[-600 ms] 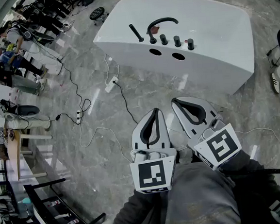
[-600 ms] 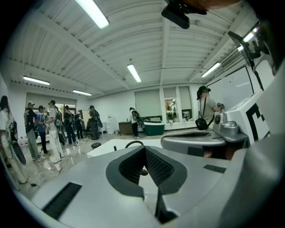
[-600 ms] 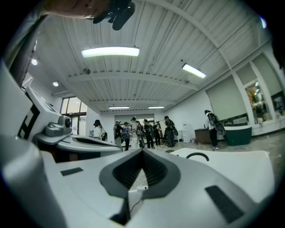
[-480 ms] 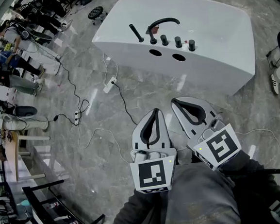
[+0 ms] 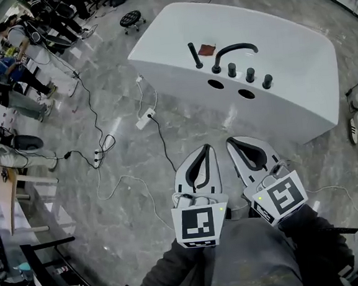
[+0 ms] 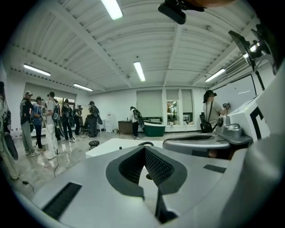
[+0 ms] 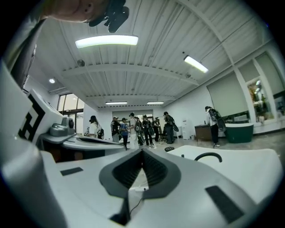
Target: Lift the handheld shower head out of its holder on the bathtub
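Left gripper [image 5: 208, 148] and right gripper [image 5: 230, 141] closed, empty, well apart from the bathtub [image 5: 297, 66]; shower head [image 5: 194, 54] not yet lifted out

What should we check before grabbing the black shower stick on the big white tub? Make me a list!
1. Shower head waiting on the bathtub: ok, standing upright.
2. Close enough to grab: not ok, left hand-held gripper and right hand-held gripper hang over the floor, short of the tub.
3. Jaws open: not ok, both shut and empty.
4. Way ahead free: not ok, cables and a power strip lie there.
5. Room around it: ok, faucet and small brown thing sit apart from it.
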### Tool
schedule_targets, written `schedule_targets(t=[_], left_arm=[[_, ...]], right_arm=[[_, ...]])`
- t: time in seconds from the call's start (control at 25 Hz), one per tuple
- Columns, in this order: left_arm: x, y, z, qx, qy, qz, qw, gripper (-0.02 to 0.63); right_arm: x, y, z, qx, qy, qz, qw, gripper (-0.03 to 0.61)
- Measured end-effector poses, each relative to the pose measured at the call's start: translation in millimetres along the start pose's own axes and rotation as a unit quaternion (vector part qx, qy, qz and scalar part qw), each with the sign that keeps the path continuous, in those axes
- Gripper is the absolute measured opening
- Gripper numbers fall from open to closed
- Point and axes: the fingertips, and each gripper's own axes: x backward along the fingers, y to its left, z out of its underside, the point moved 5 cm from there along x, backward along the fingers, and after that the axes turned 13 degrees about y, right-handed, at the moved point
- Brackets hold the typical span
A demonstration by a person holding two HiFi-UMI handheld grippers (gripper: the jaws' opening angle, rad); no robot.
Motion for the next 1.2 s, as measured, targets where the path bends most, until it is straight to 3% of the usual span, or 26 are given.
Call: schedule_targets(t=[0.52, 0.84, 1.2], left_arm=[[-25.9, 104.4, 2.8, 0.012, -0.004, 0.013, 0.9998, 0.003], [-51.9, 127.5, -7.6, 0.019, -0.007, 0.008, 0.9998, 0.003], [-105.2, 141.1, -31.1, 0.017, -0.003, -0.008, 0.9998, 0.003]], right_arm=[[-99.0, 21.7, -20.6, 0.004, 0.023, 0.029, 0.999, 0.005], [-126.0, -3.2, -40.0, 0.007, 0.015, 0.044, 0.999, 0.005], [-165.5, -47.2, -59.2, 0.015, 0.006, 0.029, 0.999, 0.005]])
